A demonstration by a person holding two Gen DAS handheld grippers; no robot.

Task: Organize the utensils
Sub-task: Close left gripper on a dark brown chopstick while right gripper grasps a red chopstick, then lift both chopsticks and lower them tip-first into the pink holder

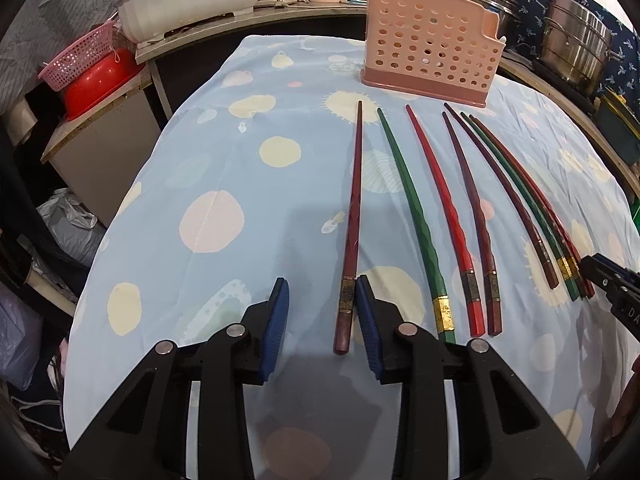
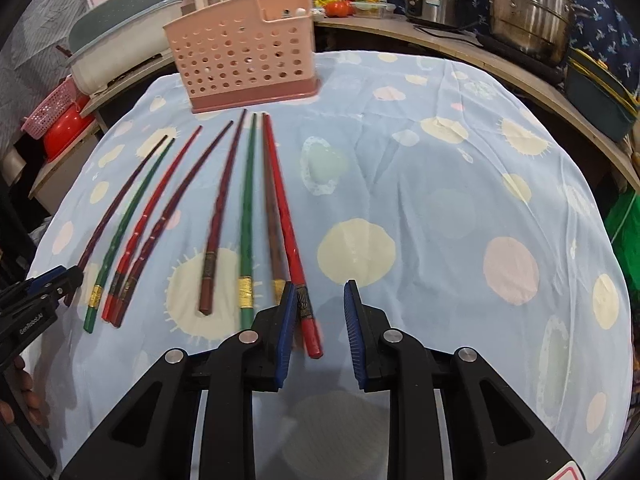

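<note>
On the table, eight chopsticks lie in a row before the pink holder (image 1: 430, 46). The left claw (image 1: 322, 320) stands open around the dark red chopstick (image 1: 352, 220); its right pad seems to touch the stick, the left pad is apart. The right claw (image 2: 320, 324) is also open, with the red chopstick (image 2: 286, 220) close to its left pad. If one pad pushes first, I think the stick may roll or turn sideways and disturb its neighbours, since these lie near.

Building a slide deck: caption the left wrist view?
Left gripper straddles a dark red chopstick lying before the pink utensil holder.
</note>
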